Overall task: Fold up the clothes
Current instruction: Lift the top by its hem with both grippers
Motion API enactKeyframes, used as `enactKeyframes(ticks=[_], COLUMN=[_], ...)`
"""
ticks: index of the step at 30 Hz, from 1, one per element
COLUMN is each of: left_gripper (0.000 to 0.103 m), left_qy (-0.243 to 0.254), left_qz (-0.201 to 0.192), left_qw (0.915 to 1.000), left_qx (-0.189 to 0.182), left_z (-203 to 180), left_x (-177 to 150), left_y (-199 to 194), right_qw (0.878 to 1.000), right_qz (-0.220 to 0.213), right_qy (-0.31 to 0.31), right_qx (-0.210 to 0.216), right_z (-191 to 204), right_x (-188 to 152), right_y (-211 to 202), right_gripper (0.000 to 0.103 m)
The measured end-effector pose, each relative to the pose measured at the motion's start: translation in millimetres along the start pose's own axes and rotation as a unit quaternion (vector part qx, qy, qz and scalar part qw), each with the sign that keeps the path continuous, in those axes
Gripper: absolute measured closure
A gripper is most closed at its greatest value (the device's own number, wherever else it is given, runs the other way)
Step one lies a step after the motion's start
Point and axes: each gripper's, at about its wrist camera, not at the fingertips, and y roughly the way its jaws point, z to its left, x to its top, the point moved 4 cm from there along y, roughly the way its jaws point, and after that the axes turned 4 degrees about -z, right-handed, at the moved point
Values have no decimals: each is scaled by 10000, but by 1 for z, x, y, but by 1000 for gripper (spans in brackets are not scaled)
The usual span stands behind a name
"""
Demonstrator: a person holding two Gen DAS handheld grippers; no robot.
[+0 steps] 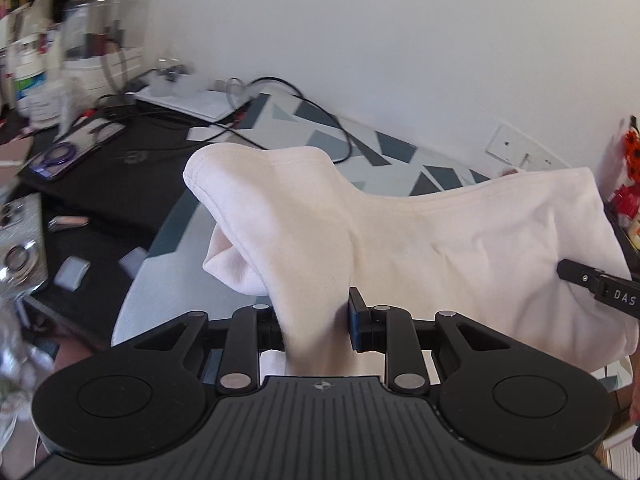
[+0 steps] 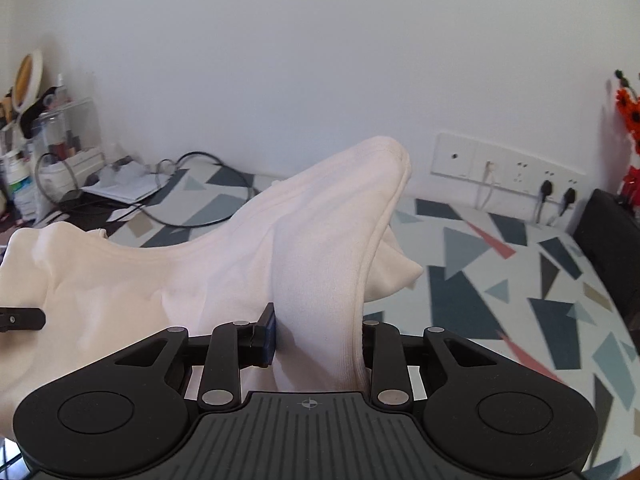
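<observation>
A cream-white garment [image 1: 400,232] hangs lifted above the patterned table, stretched between both grippers. My left gripper [image 1: 312,320] is shut on a bunched edge of the garment, which rises in a peak in front of it. In the right wrist view the same garment [image 2: 304,232] peaks up from my right gripper [image 2: 318,336], which is shut on a folded edge of it. The right gripper's finger [image 1: 592,280] shows at the right edge of the left wrist view, pressed against the cloth. The left gripper's finger [image 2: 22,318] pokes in at the left of the right wrist view.
The table [image 2: 500,280] has a grey, white and red triangle pattern. A black laptop [image 1: 120,176], phones, black cables [image 1: 304,112] and papers lie at the left. Jars and bottles [image 1: 32,80] crowd the far left. Wall sockets [image 2: 508,168] and red flowers [image 2: 630,112] are at the right.
</observation>
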Motion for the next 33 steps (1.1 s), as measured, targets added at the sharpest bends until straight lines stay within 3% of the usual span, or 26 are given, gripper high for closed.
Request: enactKeyframes(ticks=[4,10,17,25,33], left_gripper=[78,77,78,77,78], left_qy=[-384,-769,-1016,-1584,-2128], left_qz=[-143,-207,-272,-548,-757], left_qw=[9978,9880,9754,9566,9375], left_qx=[518,1320,1936,2385,2649], left_z=[7,-2,-9,20,80], left_x=[-19,-66,-113,-149,-177], left_y=[-33,-81,-146,-208,-267], right_qw=[9981,9863,9727,9513,9334], right_qz=[-37,-186,48,37,114], right_qy=[-293,-861,-937,-1354,-1793], right_qx=[539,1393,2123,2770,3106], right_z=[18,40,55,114,210], right_x=[-4,-18,-47,-54,-62], right_y=[-1,-25,-57,-96,-131], right_gripper=[78,78,78,78,78])
